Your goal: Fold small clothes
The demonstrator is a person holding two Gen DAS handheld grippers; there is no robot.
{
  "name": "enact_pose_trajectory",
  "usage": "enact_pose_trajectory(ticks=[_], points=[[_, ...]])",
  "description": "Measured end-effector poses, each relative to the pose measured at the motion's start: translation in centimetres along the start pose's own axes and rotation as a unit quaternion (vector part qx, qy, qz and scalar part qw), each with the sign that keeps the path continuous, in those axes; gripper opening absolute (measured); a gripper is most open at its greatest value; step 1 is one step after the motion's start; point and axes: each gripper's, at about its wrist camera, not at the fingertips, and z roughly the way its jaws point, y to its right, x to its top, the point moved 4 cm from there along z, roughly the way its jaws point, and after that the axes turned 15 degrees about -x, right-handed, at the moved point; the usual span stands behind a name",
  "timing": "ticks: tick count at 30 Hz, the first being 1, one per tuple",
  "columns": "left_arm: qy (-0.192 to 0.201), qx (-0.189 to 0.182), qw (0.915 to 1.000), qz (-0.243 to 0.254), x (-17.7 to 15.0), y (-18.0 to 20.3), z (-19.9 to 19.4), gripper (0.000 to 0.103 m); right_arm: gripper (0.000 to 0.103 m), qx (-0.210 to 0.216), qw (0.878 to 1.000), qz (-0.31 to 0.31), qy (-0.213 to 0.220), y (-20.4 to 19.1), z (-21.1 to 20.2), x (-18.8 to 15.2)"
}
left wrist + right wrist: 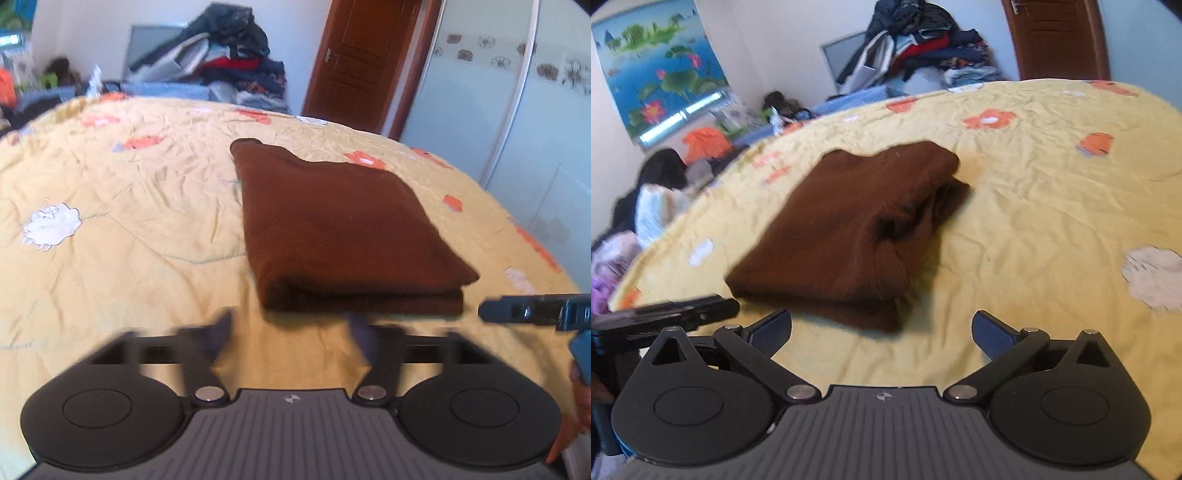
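A yellow quilt [129, 206] with orange flowers covers the bed; a heap of clothes [229, 55] sits at eleven o'clock, a brown door [354, 55] at one. The folded brown garment [343, 229] lies just ahead at twelve. My left gripper [291, 332] and right gripper [881, 332] stand spread wide, empty.

Bare yellow quilt [110, 229] lies open from 7 to 11 o'clock of the folded brown garment [332, 221]; a clothes pile [229, 55] blocks beyond at 12 o'clock.
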Motion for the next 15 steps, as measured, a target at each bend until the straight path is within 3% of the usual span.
enact_pose_trajectory(ticks=[2, 5, 6, 7, 10, 15], points=[[-0.007, 0.010, 0.9997, 0.020, -0.7, 0.7, 0.9, 0.083, 0.103, -0.041, 0.999, -0.027, -0.016, -0.7, 0.9, -1.3], [-0.006, 0.043, 0.9977, 0.052, -1.0, 1.1, 1.6, 0.086, 0.103, -0.101, 0.992, -0.075, -0.001, -2.3, 1.5, -2.1], [-0.004, 0.060, 0.9963, 0.062, -1.0, 0.9, 1.9, 0.089, 0.103, -0.118, 0.989, -0.084, -0.002, -2.7, 1.8, -2.1], [-0.001, 0.078, 0.9949, 0.063, -1.2, 0.6, 2.1, 0.098, 0.103, -0.129, 0.988, -0.090, 0.000, -3.0, 2.1, -2.0], [0.018, 0.082, 0.9956, 0.042, -0.9, -0.2, 1.9, 0.100, 0.103, -0.148, 0.987, -0.061, 0.010, -3.1, 2.9, -1.5], [0.010, 0.084, 0.9944, 0.063, -1.3, 0.2, 2.1, 0.100, 0.103, -0.181, 0.982, -0.028, 0.041, -2.8, 3.9, -1.2]])
